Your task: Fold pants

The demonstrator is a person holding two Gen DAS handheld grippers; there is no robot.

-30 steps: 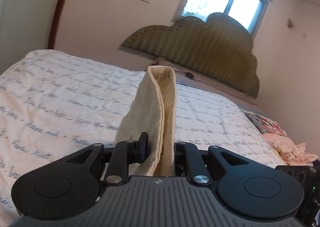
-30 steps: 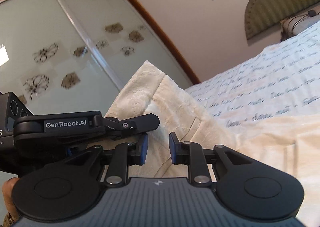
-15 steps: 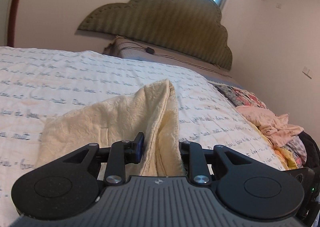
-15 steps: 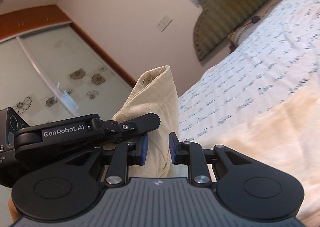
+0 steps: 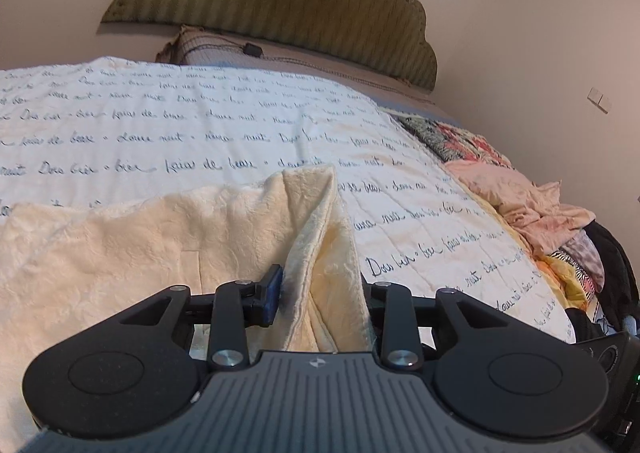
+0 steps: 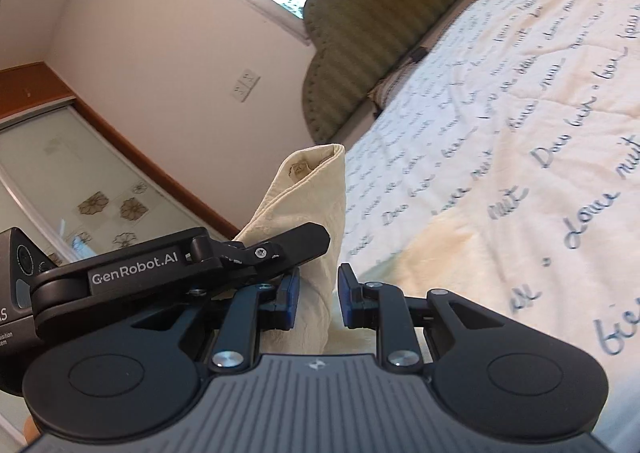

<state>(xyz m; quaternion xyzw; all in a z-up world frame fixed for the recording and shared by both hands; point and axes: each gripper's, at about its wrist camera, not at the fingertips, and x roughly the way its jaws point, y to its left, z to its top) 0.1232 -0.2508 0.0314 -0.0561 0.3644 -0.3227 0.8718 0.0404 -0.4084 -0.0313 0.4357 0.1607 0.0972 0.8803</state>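
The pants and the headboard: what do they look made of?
Pants: soft cream woven cloth, probably cotton, matte with a crinkled embossed texture; it drapes and folds limply. Headboard: looks like padded olive fabric, with ribbed stripes and a stitched scalloped edge; fabric type unclear.

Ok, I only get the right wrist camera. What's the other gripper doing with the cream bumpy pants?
Observer: The left gripper has a raised fold of the cream textured pants between its jaws, and the jaws are opening.
Operator: Where's the rest of the pants?
Observer: Lying spread on the white bedspread with blue handwriting, running from that fold to the left edge of the left wrist view.
Operator: Is anything else up there?
Observer: Yes, a heap of pink and patterned clothes lies along the bedspread's right edge.
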